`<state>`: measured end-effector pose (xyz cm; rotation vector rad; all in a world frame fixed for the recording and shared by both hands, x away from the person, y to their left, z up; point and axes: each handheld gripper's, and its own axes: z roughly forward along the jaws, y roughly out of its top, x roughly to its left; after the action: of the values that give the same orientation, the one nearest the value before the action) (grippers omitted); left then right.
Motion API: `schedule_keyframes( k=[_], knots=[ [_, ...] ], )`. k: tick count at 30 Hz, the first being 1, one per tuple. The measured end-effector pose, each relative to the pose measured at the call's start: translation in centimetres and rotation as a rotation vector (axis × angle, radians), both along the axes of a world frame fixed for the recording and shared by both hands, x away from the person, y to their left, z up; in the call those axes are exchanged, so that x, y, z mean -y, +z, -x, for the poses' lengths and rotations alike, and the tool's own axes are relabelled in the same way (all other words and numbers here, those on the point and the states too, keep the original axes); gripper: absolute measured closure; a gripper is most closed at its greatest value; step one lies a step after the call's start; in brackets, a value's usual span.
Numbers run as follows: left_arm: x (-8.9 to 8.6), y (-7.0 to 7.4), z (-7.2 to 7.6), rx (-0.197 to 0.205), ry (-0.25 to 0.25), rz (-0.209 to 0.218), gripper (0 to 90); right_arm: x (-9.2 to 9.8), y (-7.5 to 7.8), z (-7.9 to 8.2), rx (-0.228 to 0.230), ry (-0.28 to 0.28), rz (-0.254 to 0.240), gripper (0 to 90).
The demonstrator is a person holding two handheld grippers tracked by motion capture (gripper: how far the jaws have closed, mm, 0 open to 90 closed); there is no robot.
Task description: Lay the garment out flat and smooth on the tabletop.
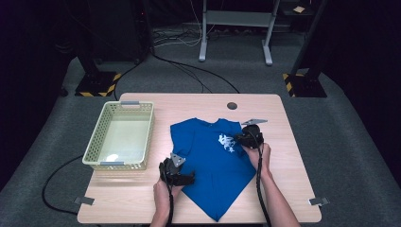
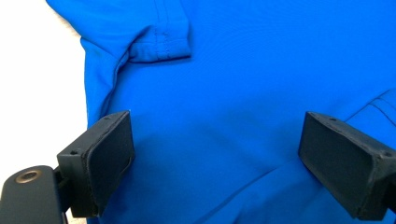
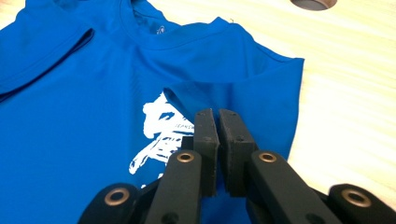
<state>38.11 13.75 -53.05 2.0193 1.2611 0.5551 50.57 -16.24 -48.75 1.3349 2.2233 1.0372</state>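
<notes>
You're folding the blue T-shirt (image 1: 213,161) lying mid-table: your right gripper (image 3: 218,140) is pinching its sleeve fabric tight, so carry it across evenly (avoid bunching) while your left gripper (image 2: 212,154), jaws gaping, is hovering over the cloth.

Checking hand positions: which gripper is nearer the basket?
Left. The left gripper sits at the shirt's near left edge, just right of the basket; the right gripper is across the shirt, by its white print.
</notes>
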Motion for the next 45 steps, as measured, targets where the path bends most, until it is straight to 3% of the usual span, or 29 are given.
schedule_keyframes(
  k=[23,45],
  knots=[
    [0.0,0.0,0.0,0.0,0.0,0.0,9.9,2.3,1.2,-0.1,0.021,-0.041,-0.013,86.6],
    [0.0,0.0,0.0,0.0,0.0,0.0,9.9,4.9,1.5,-0.3,0.026,-0.097,-0.026,86.6]
  ],
)
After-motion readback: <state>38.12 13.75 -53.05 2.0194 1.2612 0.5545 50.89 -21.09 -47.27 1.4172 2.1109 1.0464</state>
